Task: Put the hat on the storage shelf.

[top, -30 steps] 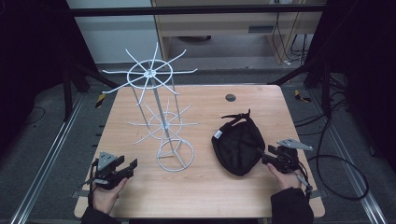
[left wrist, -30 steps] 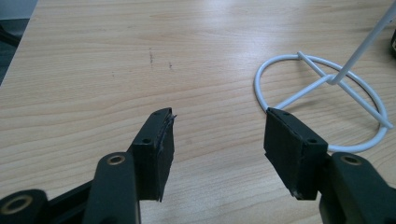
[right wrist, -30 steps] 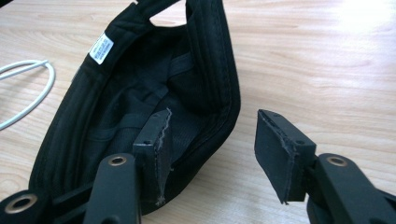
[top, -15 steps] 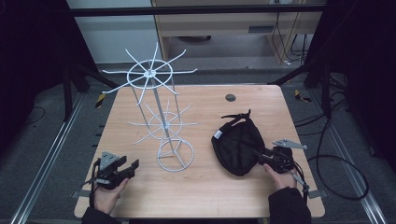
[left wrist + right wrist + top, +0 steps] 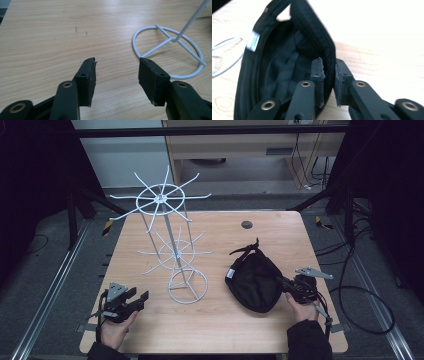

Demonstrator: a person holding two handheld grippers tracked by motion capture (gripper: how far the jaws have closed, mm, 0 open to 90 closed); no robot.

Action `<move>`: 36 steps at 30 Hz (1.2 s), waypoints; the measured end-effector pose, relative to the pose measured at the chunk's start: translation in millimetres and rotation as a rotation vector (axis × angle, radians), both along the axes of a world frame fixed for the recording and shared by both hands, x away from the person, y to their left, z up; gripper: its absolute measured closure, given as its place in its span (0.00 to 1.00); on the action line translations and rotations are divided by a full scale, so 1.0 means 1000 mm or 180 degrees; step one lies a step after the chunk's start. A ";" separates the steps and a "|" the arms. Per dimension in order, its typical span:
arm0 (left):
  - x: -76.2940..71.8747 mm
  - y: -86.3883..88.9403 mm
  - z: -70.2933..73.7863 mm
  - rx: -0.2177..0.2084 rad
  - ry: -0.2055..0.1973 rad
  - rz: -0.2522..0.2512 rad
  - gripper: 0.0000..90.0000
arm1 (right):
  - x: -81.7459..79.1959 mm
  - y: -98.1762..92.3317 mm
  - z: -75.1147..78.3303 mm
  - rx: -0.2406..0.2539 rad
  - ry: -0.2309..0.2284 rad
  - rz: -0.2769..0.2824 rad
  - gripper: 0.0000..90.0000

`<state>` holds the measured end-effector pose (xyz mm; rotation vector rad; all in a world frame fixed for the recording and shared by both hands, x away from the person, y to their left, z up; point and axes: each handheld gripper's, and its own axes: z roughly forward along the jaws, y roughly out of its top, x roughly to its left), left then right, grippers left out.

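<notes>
A black cap (image 5: 252, 280) lies upside down on the right half of the wooden table (image 5: 225, 330). My right gripper (image 5: 281, 281) reaches it from the right. In the right gripper view its jaws have just been closing, and the right gripper (image 5: 329, 62) now pinches the thick rim of the cap (image 5: 279, 67). A white wire rack (image 5: 170, 235) with two tiers of spokes stands mid-table. My left gripper (image 5: 139, 296) rests near the front left edge. The left gripper (image 5: 117, 62) has just been closing slightly but stands open with nothing between its pads, short of the rack's base ring (image 5: 157, 47).
A small dark round spot (image 5: 246, 224) sits near the table's far edge. Metal floor rails run along both sides of the table, and cables (image 5: 360, 305) trail on the floor at the right.
The right gripper's jaws have closed onto the cap's rim. Both hands stayed where they were, and the left jaws narrowed slightly.
</notes>
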<state>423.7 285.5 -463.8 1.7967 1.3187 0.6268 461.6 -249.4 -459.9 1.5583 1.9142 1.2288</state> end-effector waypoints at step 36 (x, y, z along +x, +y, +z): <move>-0.017 -0.046 0.006 -0.0037 0.0002 -0.0412 0.65 | -0.029 0.002 0.050 -0.0506 -0.0859 -0.0007 0.93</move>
